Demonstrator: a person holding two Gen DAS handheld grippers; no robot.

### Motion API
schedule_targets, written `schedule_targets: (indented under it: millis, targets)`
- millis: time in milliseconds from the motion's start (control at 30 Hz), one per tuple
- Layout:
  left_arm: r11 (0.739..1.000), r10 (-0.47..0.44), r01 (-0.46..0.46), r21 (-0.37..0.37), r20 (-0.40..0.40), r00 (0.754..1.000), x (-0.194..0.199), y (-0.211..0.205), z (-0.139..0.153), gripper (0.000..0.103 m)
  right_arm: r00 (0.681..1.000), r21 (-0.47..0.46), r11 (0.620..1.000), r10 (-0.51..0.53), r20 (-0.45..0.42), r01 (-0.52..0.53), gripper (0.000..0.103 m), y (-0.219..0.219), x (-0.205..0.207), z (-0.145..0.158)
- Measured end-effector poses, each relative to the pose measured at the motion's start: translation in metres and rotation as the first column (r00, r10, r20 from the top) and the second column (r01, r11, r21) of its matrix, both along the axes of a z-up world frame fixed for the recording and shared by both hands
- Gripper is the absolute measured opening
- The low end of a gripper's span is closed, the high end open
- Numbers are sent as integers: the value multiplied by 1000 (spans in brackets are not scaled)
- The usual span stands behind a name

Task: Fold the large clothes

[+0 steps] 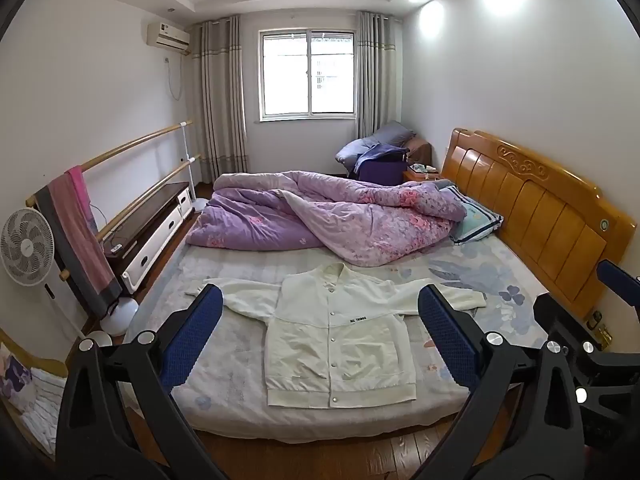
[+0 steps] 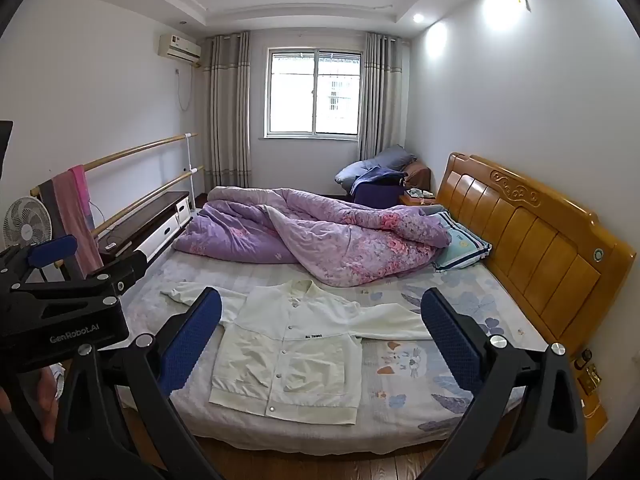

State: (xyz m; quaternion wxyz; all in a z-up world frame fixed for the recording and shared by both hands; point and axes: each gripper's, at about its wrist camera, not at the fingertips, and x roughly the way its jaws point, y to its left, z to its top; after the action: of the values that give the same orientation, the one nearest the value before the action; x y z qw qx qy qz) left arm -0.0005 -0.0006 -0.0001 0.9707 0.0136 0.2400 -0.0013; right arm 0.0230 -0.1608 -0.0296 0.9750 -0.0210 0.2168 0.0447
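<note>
Left wrist view: your left hand-held gripper (image 1: 320, 332) gapes wide above the white button-up jacket (image 1: 340, 344), spread flat on the bed (image 1: 496, 280). Right wrist view: your right hand-held gripper (image 2: 320, 332) is equally wide; pinch each sleeve cuff first.

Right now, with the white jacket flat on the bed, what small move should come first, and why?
Probably lower the left gripper to the jacket's left sleeve cuff. Both grippers, the right gripper too, are open and above the bed, holding nothing; the jacket is buttoned, sleeves spread wide, so a sleeve folds in first.
</note>
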Motion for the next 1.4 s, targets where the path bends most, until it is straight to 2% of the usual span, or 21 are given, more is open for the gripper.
schedule_targets:
  millis: [333,633,1400]
  targets:
    - [1000,-9,8,-7,-22,1000,3,-2,-5,98,1000,19,1000,7,-5,-6,96,-5,-1,1]
    - [1000,-11,11,-14,-26,1000,3,1,-5,98,1000,23,1000,10,-19,-10,96,-3,13,-14]
    - [1000,-18,17,-15,-28,999,12,-6,-12,98,1000,23,1000,3,-20,-3,96,-6,11,-7]
